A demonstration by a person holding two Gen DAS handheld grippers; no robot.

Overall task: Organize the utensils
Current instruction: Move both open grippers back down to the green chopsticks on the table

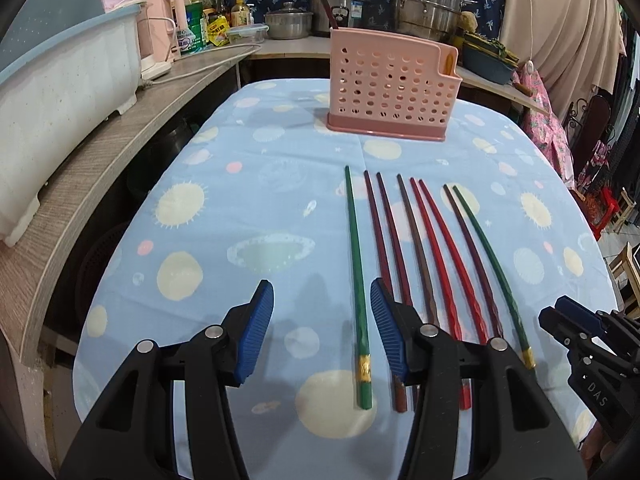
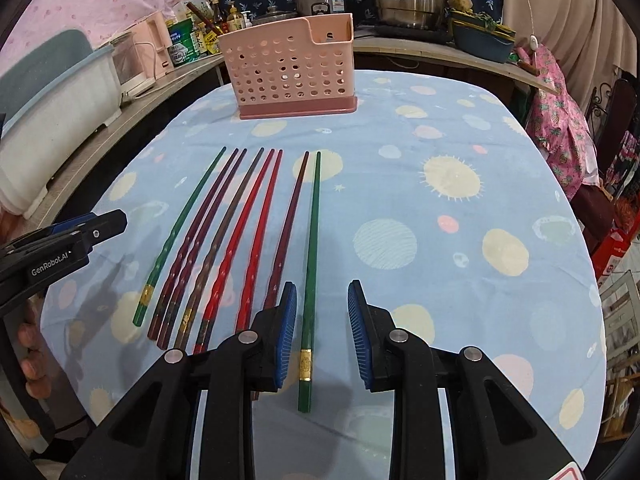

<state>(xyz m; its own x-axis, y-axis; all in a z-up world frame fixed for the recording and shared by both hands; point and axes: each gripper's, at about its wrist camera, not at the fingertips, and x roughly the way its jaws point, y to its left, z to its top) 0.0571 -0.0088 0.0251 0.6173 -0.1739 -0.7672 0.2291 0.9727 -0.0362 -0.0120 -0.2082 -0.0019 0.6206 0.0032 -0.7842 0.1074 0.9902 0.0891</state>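
Several chopsticks lie side by side on the blue tablecloth: green ones at both ends, dark red, brown and bright red between. My left gripper (image 1: 322,304) is open, its jaws either side of the leftmost green chopstick (image 1: 357,280). My right gripper (image 2: 322,308) is open around the rightmost green chopstick (image 2: 310,264). A pink perforated utensil holder (image 1: 386,88) stands upright at the far side of the table; it also shows in the right wrist view (image 2: 290,68). One dark chopstick (image 1: 325,2) sticks out of it.
A grey counter (image 1: 92,168) with a white and blue tub (image 1: 60,92) runs along the left. Pots (image 1: 426,0), bottles and jars stand behind the table. The table edge (image 2: 600,280) drops off at the right.
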